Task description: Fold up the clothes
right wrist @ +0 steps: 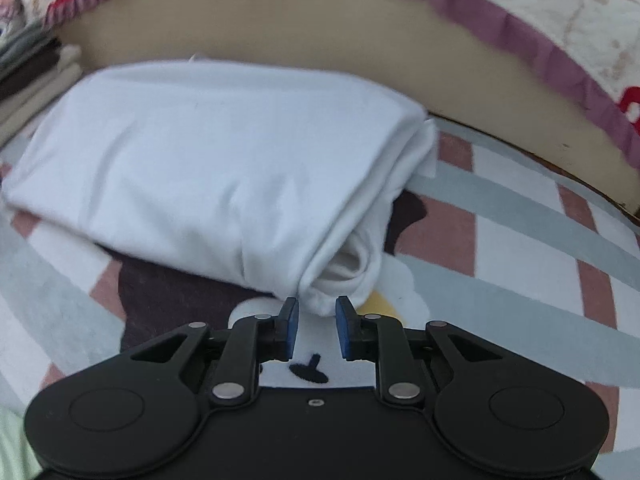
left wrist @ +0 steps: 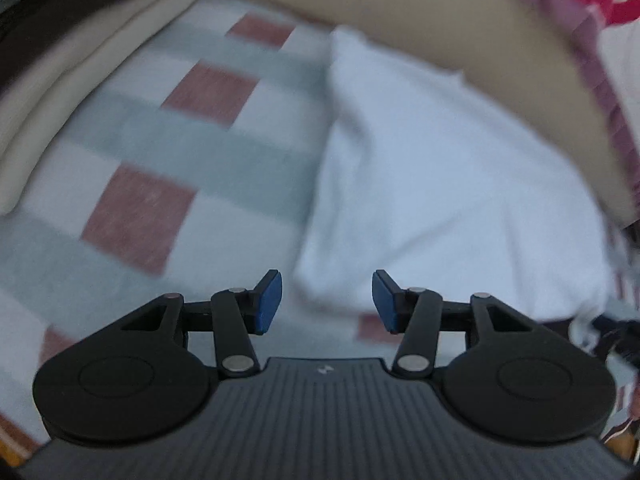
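Observation:
A white garment lies folded into a thick rectangle on a plaid blanket. My left gripper hovers at the garment's near left corner, open, with nothing between its blue pads. In the right wrist view the same white garment fills the middle, its layered folded end facing right and its near right corner bunched. My right gripper stands just at that corner with its jaws a little apart. The corner's tip sits at the mouth of the gap and the pads do not press on it.
A stack of folded beige and dark clothes lies left of the garment. A tan board runs behind it, under a quilt with a purple ruffle. The plaid blanket carries a cartoon print below my right gripper.

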`<control>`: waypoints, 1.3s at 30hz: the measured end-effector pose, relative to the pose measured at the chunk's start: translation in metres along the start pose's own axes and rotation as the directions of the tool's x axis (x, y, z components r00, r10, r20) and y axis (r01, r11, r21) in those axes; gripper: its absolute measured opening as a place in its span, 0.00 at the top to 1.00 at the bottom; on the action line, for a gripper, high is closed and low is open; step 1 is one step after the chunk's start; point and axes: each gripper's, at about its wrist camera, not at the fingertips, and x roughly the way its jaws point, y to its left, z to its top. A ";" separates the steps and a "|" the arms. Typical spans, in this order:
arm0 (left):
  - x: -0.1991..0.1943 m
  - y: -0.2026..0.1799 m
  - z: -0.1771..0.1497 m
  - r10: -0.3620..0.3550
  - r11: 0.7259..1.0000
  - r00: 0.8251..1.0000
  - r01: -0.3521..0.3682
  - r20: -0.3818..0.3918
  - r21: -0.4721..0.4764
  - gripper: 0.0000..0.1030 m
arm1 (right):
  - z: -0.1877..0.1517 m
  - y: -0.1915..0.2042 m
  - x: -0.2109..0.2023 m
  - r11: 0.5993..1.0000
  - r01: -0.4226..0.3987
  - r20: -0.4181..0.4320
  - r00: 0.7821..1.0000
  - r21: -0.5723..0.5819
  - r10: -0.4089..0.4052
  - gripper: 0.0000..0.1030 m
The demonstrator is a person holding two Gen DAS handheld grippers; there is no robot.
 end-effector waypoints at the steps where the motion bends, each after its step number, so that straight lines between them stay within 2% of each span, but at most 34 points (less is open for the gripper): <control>1: 0.002 -0.003 0.001 -0.013 1.000 1.000 0.013 0.010 0.013 0.52 | 0.000 0.000 0.001 1.000 0.006 0.004 1.000 -0.011 -0.006 0.77; 4: 0.015 -0.014 0.000 0.001 0.998 1.000 0.000 -0.022 0.062 0.52 | 0.000 -0.003 0.002 1.000 0.000 0.034 0.999 -0.010 0.000 0.76; 6: 0.023 -0.018 0.002 0.035 0.996 0.999 -0.032 -0.027 0.089 0.52 | -0.002 -0.003 0.005 1.000 -0.005 0.032 0.999 -0.018 0.005 0.76; 11: 0.034 -0.007 0.006 0.035 0.999 0.999 -0.034 -0.038 0.022 0.46 | -0.005 0.002 0.013 0.998 0.007 0.036 0.999 -0.058 -0.005 0.75; 14: 0.037 -0.005 0.009 0.014 1.000 0.999 -0.014 -0.029 0.019 0.46 | -0.001 0.004 0.012 0.999 0.000 0.053 0.999 -0.049 0.003 0.74; 15: 0.038 -0.006 0.008 0.004 1.000 1.000 -0.003 -0.026 0.028 0.48 | 0.000 0.005 0.010 0.999 -0.007 0.064 0.998 -0.048 0.010 0.72; 16: 0.039 -0.007 0.007 -0.006 0.999 1.000 0.007 -0.023 0.037 0.50 | 0.001 0.006 0.009 0.999 -0.013 0.074 0.997 -0.048 0.017 0.75; 17: 0.040 -0.008 0.006 -0.016 0.999 1.000 0.017 -0.020 0.046 0.75 | 0.003 0.006 0.007 0.999 -0.014 0.074 0.997 -0.041 0.017 0.82; 18: 0.040 -0.010 0.005 -0.016 0.998 1.000 0.018 -0.019 0.066 0.87 | 0.006 0.005 0.006 1.000 -0.009 0.066 0.998 -0.028 0.011 0.91; 19: 0.040 -0.013 0.003 -0.014 0.996 1.000 0.016 -0.019 0.088 0.88 | 0.009 0.005 0.004 1.000 -0.004 0.058 0.998 -0.015 0.005 0.93; 22: 0.028 -0.020 -0.002 0.057 0.983 0.998 -0.061 0.024 0.175 0.89 | 0.015 -0.004 -0.016 0.994 0.050 0.038 0.998 0.096 -0.054 0.94; 24: 0.022 -0.021 -0.002 0.069 0.984 0.997 -0.074 0.036 0.165 0.90 | 0.014 -0.011 -0.029 0.989 0.065 0.032 0.997 0.129 -0.070 0.95; 26: 0.017 -0.026 -0.003 0.099 0.975 0.993 -0.109 0.059 0.193 0.90 | 0.012 -0.014 -0.030 0.988 0.110 0.014 0.994 0.112 -0.112 0.95; 29: 0.013 -0.030 -0.008 0.110 0.970 0.993 -0.117 0.043 0.215 0.90 | 0.011 -0.022 -0.024 0.978 0.131 -0.036 0.991 0.162 -0.127 0.96; 31: 0.012 -0.030 -0.008 0.167 0.957 0.985 -0.170 0.034 0.234 0.89 | 0.009 -0.021 -0.019 0.971 0.187 -0.098 0.980 0.146 -0.174 1.00; 33: 0.008 -0.026 -0.007 0.225 0.949 0.974 -0.224 0.021 0.224 0.86 | 0.005 -0.029 -0.019 0.957 0.210 -0.137 0.973 0.199 -0.185 1.00; 34: 0.006 -0.023 -0.005 0.293 0.932 0.955 -0.294 0.038 0.214 0.85 | 0.002 -0.037 -0.022 0.943 0.212 -0.145 0.973 0.258 -0.179 1.00; 35: 0.003 -0.019 -0.002 0.367 0.907 0.928 -0.371 0.057 0.200 0.86 | -0.001 -0.045 -0.026 0.924 0.214 -0.152 0.973 0.316 -0.173 1.00; 36: -0.001 -0.013 0.002 0.397 0.898 0.914 -0.405 0.079 0.173 0.86 | -0.003 -0.053 -0.030 0.903 0.215 -0.159 0.973 0.373 -0.166 1.00; 37: -0.007 -0.004 0.005 0.374 0.916 0.924 -0.382 0.081 0.120 0.86 | -0.006 -0.059 -0.035 0.878 0.195 -0.151 0.978 0.437 -0.142 1.00; 38: -0.012 0.008 0.008 0.300 0.952 0.952 -0.303 0.060 0.036 0.86 | -0.008 -0.063 -0.041 0.848 0.157 -0.130 0.986 0.506 -0.105 0.99; 39: -0.014 0.018 0.010 0.210 0.977 0.977 -0.208 0.038 -0.051 0.86 | -0.011 -0.068 -0.048 0.813 0.117 -0.105 0.992 0.571 -0.069 0.92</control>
